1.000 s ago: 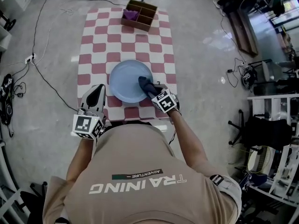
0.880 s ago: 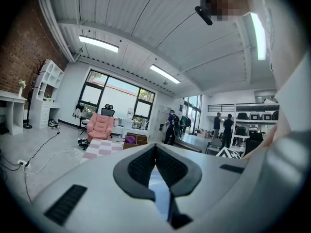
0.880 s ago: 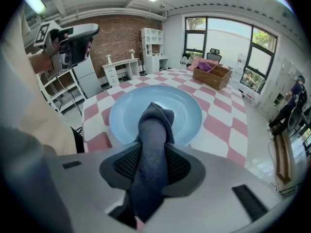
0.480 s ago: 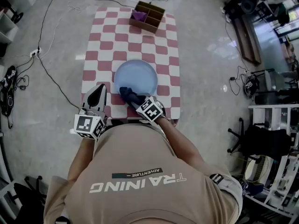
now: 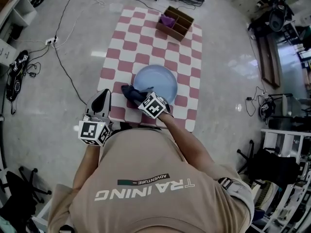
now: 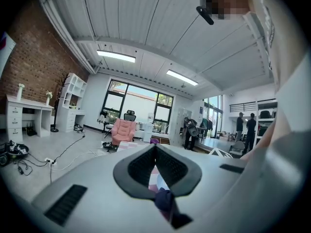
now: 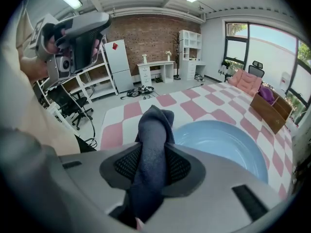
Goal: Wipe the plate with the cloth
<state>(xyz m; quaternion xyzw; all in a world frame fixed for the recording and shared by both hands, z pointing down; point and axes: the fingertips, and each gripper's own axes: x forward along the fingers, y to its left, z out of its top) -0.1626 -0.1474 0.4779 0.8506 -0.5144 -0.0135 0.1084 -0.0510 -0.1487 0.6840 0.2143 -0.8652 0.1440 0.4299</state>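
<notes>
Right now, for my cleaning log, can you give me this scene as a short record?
table: red and white checks
plate: blue, bare, near the front edge
cloth: dark blue, at the plate's near-left rim
right tongs: closed on the cloth
left tongs: tips together, empty, off the plate
box: wooden, divided, at the far end
purple item: in one box compartment

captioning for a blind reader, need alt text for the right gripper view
The right claw is shut on a dark blue cloth at the left rim of a light blue plate, which sits on a pink-and-white checked tablecloth.
</notes>
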